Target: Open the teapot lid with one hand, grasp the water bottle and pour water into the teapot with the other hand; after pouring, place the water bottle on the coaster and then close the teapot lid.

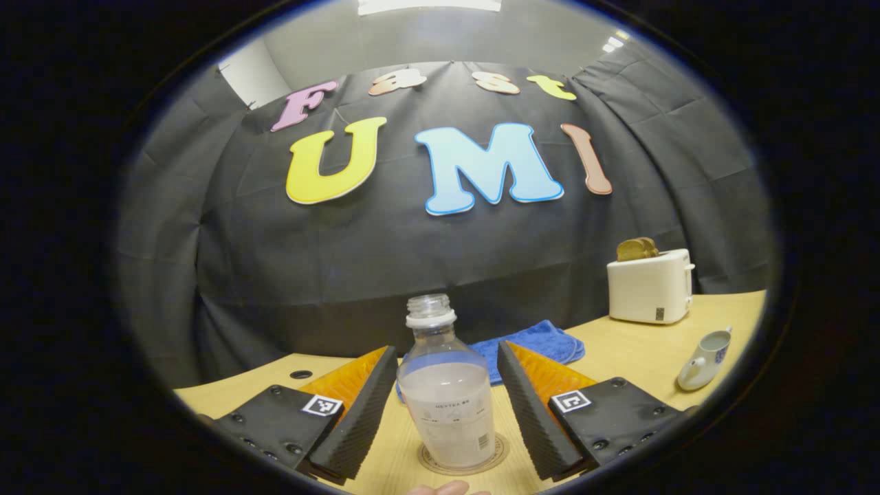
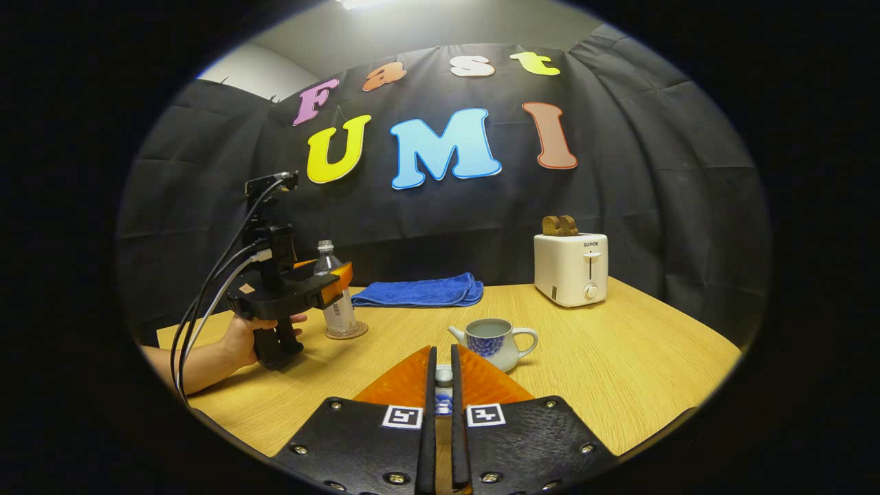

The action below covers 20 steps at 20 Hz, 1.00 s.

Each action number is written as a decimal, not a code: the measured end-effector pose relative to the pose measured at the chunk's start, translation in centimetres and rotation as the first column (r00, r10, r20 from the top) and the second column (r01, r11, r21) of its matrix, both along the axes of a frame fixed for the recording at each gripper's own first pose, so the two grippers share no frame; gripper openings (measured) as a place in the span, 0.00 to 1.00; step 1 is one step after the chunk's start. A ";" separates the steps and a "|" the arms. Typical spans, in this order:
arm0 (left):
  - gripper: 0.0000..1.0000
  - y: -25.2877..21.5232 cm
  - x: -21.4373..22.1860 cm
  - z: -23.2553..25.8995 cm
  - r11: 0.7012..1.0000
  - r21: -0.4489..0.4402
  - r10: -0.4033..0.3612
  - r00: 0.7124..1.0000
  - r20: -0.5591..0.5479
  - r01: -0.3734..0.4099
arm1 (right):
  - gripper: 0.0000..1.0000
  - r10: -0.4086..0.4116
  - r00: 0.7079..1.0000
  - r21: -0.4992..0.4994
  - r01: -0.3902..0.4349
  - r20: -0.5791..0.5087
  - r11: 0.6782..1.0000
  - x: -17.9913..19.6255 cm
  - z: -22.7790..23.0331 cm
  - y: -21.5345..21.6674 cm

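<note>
Bottle [image 1: 447, 392] stands upright on the coaster [image 1: 496, 459], long axis vertical, uncapped mouth up; left tongs [image 1: 447, 405] spread wide either side of it, not touching, so judged released after pouring; teapot [image 2: 496, 342] sits mid-worktop [image 2: 619, 357], lidless, spout toward the bottle, handle toward the toaster [image 2: 570, 268]; right tongs [image 2: 443, 385] pinched on the lid [image 2: 444, 395], held clear of the pot, presumably ready for closing.
</note>
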<state>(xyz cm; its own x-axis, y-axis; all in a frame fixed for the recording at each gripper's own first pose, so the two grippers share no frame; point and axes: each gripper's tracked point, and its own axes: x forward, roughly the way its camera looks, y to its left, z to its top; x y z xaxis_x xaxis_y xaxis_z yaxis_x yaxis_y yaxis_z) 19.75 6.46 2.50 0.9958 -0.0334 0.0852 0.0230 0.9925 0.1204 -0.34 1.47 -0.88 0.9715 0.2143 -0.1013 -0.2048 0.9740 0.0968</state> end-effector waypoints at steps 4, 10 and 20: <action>1.00 1.1 -0.7 1.0 1.000 0.007 0.029 1.000 0.011 -0.029 | 0.09 -0.003 1.000 -0.003 0.003 0.005 1.000 -0.1 0.2 0.0; 1.00 1.6 -2.8 3.8 0.999 -0.028 0.024 0.998 0.057 -0.023 | 0.09 -0.016 1.000 -0.010 0.016 0.021 1.000 0.0 0.8 -0.1; 1.00 -1.0 -14.8 3.6 0.998 -0.058 -0.032 0.999 -0.026 0.031 | 0.09 -0.125 0.988 -0.015 0.127 0.094 0.992 6.6 3.4 -3.0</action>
